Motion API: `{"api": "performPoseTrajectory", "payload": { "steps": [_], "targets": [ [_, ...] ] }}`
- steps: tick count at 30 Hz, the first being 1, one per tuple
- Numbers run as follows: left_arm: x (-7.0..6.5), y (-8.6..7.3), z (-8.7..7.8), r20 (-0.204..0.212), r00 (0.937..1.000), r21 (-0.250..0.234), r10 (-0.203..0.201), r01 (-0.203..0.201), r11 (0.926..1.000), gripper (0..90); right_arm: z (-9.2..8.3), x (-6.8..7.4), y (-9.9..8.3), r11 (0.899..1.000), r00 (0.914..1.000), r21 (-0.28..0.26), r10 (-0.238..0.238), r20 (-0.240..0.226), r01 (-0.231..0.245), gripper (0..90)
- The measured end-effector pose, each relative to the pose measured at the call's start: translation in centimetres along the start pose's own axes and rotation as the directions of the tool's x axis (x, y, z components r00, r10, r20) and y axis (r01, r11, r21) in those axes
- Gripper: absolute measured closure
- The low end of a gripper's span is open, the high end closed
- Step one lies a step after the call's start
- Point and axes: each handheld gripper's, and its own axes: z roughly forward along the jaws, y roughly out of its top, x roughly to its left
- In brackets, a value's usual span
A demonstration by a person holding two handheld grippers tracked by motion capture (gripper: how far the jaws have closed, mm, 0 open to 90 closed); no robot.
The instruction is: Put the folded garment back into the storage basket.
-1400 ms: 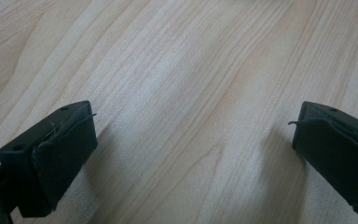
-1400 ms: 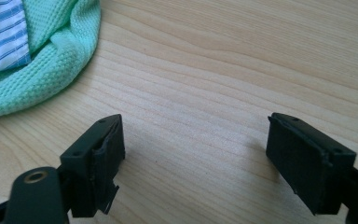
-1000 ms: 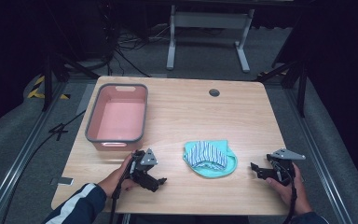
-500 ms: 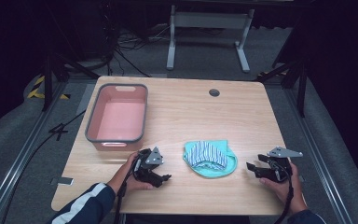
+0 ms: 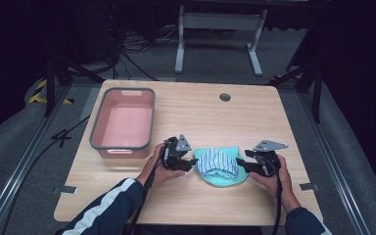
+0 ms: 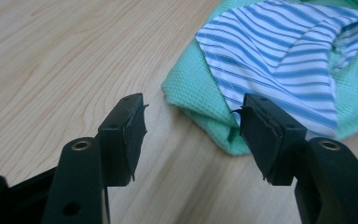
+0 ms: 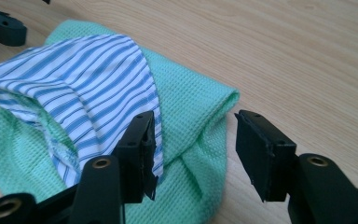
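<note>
Right of the pink bin [image 5: 123, 122], near the table's [image 5: 191, 112] front edge, lies the green cloth [image 5: 227, 176] with a striped cloth [image 5: 217, 162] folded on it. Left gripper [image 5: 185, 161] and right gripper [image 5: 244, 165] flank the green cloth's 2 ends. Both jaws have just been closing, still apart, bracketing cloth edges unclamped.

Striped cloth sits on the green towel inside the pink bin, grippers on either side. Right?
Not inside the pink bin. The high view shows the striped cloth on the green towel lying on the table beside the bin, left gripper and right gripper flanking it.
</note>
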Motion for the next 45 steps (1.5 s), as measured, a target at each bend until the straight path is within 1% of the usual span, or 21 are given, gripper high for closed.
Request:
{"api": "performPoseTrajectory", "payload": {
  "steps": [1,4,6,8,9,10,11,18,24,27,28,29,30,31,32,34,36,38,39,41,45],
  "targets": [
    [0.1,0.0,0.3,0.002,0.9999,-0.004,-0.01,0.01,0.9999,40.7,0.3,0.0,0.0,1.0,1.0,0.005,0.002,-0.001,-0.002,48.0],
    [0.5,0.1,1.3,0.043,0.998,-0.017,-0.045,0.046,0.9988,39.2,1.0,-0.1,-0.1,1.0,0.9999,0.026,0.012,-0.004,-0.012,45.4],
    [0.5,0.2,1.6,0.05,0.9982,-0.014,-0.033,0.034,0.9993,36.9,1.2,-0.1,-0.2,1.0,0.9998,0.026,0.017,-0.01,-0.016,45.0],
    [0.3,0.1,2.2,0.058,0.9981,0.02,-0.023,0.022,0.9996,35.4,1.8,0.1,-0.6,0.999,0.9997,0.051,0.006,-0.022,-0.005,43.3],
    [0.3,0.0,2.6,0.068,0.9973,0.037,-0.029,0.027,0.999,33.3,2.1,0.2,-0.7,0.998,0.9997,0.067,0.005,-0.023,-0.003,42.1],
    [0.2,-0.2,2.7,0.078,0.9959,0.026,-0.046,0.045,0.9987,31.5,2.3,0.4,-0.8,0.998,0.9998,0.07,0.005,-0.018,-0.004,41.3],
    [0.2,-0.2,2.7,0.077,0.996,0.027,-0.046,0.044,0.9987,30.1,2.4,0.4,-0.8,0.998,0.9997,0.067,0.016,-0.018,-0.015,41.2],
    [-0.1,-0.3,2.6,0.046,0.9982,0.03,-0.039,0.038,0.9988,29.4,2.4,0.7,-1.0,0.998,0.9998,0.058,0.018,0.0,-0.018,41.2],
    [-0.1,-0.3,2.6,0.048,0.9983,0.03,-0.034,0.033,0.999,30.3,2.2,1.2,-0.9,0.997,0.9999,0.071,0.009,-0.012,-0.008,47.3],
    [-0.1,-0.4,2.5,0.05,0.9979,0.03,-0.041,0.039,0.9988,31.4,2.2,1.3,-0.9,0.997,0.9999,0.073,0.005,-0.011,-0.004,47.1],
    [-0.1,-0.4,2.5,0.051,0.9979,0.03,-0.041,0.039,0.9988,31.4,2.2,1.4,-0.9,0.998,1.0,0.069,-0.003,0.001,0.003,40.6],
    [-0.1,-0.4,2.6,0.052,0.9979,0.026,-0.04,0.038,0.9989,31.4,2.2,1.4,-1.0,0.998,0.9995,0.062,-0.004,0.032,0.002,35.7],
    [-0.1,-0.4,2.6,0.052,0.9979,0.026,-0.04,0.038,0.9989,31.4,2.3,1.3,-1.1,0.998,0.9992,0.062,0.006,0.04,-0.009,32.3],
    [-0.1,-0.4,2.6,0.052,0.9979,0.026,-0.04,0.038,0.9989,31.4,2.3,1.3,-1.1,0.998,0.9992,0.062,0.006,0.04,-0.009,32.3],
    [-0.1,-0.4,2.6,0.052,0.9978,0.026,-0.04,0.039,0.9989,31.4,2.3,1.2,-1.1,0.998,0.9987,0.064,0.016,0.049,-0.02,29.0],
    [-0.2,-0.4,2.6,0.053,0.9976,0.024,-0.045,0.044,0.9987,31.4,2.3,0.9,-1.3,0.997,0.9982,0.061,0.046,0.039,-0.048,29.2],
    [-0.2,-0.4,2.6,0.05,0.9978,0.022,-0.045,0.044,0.9988,31.3,2.3,1.0,-1.2,0.997,0.9986,0.062,0.043,0.03,-0.045,35.0],
    [-0.2,-0.4,2.6,0.05,0.9978,0.022,-0.044,0.043,0.9988,31.3,2.2,1.2,-1.1,0.998,0.9996,0.064,0.028,0.003,-0.028,45.1],
    [-0.2,-0.4,2.6,0.049,0.9978,0.022,-0.045,0.044,0.9988,31.4,2.1,1.4,-1.1,0.998,0.9996,0.068,0.02,-0.019,-0.019,53.4],
    [-0.2,-0.4,2.6,0.05,0.9978,0.023,-0.043,0.042,0.9988,31.4,2.1,1.4,-1.0,0.997,0.9995,0.069,0.017,-0.026,-0.015,55.1],
    [-0.3,-0.4,2.5,0.06,0.9976,0.024,-0.036,0.034,0.9991,35.8,2.0,1.6,-0.9,0.997,0.9986,0.074,0.014,-0.052,-0.011,66.2]
  ]
}}
